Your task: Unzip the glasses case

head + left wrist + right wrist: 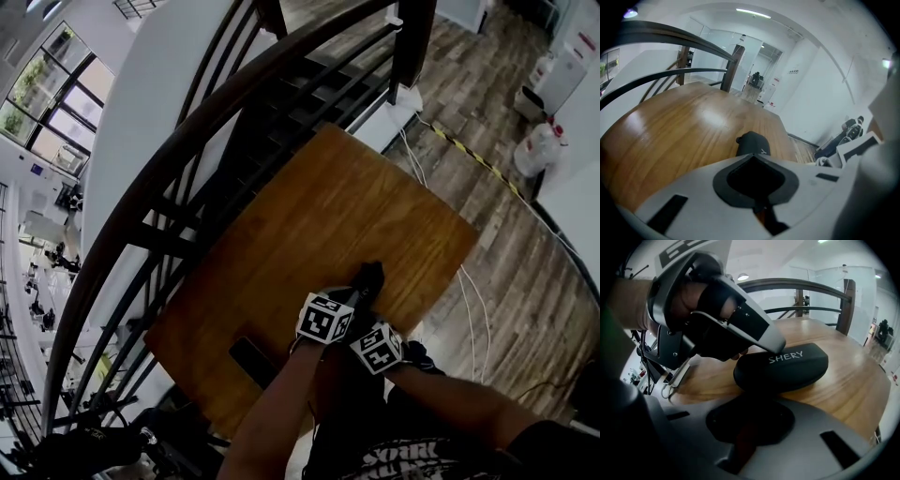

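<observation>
A black oval glasses case (368, 279) printed "SHERY" (783, 365) lies on the wooden table (319, 216) near its front edge. My left gripper (343, 304) comes at one end of the case. In the right gripper view its jaws (774, 344) look shut, with the tip resting on top of that end. The left gripper view shows the case (753, 143) end-on, just beyond the closed jaws of the left gripper (753, 158). My right gripper (377, 336) sits at the case's long side and looks shut (757, 401). I cannot make out the zipper pull.
A dark curved stair railing (187, 150) runs along the table's left and far sides. A flat black object (251, 360) lies near the table's front left edge. White containers (541, 148) and cables (469, 300) are on the plank floor to the right.
</observation>
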{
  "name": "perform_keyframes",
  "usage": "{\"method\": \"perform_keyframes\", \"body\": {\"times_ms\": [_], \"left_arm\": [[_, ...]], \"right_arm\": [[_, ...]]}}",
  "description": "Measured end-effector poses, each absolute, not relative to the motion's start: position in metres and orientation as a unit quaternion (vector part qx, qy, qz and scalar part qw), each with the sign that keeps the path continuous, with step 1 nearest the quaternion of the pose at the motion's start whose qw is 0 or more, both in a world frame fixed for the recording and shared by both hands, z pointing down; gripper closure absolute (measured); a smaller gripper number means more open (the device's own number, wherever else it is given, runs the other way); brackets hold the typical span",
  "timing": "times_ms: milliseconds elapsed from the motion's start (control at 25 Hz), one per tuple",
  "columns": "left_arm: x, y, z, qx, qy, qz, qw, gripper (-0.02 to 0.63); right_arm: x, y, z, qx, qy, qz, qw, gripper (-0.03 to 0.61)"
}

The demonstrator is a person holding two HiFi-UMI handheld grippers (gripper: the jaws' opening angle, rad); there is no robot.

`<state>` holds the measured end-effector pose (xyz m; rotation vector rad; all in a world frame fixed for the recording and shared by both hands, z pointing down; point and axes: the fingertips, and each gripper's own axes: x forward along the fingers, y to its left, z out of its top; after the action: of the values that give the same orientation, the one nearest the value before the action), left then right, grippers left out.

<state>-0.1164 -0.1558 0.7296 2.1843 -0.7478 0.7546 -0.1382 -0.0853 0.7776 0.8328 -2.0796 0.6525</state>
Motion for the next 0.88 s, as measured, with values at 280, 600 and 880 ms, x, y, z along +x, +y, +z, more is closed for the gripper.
{"method": "perform_keyframes", "body": {"times_ms": [280, 600, 880], "left_arm": [[-0.117, -0.153, 0.729, 0.844, -0.294, 0.288, 0.343, 0.609], [-0.115, -0.155, 0.728, 0.838, -0.311, 0.289, 0.343, 0.609], [-0.117, -0.154, 0.728, 0.837, -0.317, 0.276, 0.351, 0.609]], "right_arm": [[-0.135, -0.083, 0.777, 0.303, -0.825, 0.245, 0.41, 0.569], [-0.114, -0.096, 0.776, 0.272, -0.834, 0.226, 0.424, 0.574], [-0.074, -0.131, 0.776, 0.273, -0.831, 0.202, 0.441, 0.574]]}}
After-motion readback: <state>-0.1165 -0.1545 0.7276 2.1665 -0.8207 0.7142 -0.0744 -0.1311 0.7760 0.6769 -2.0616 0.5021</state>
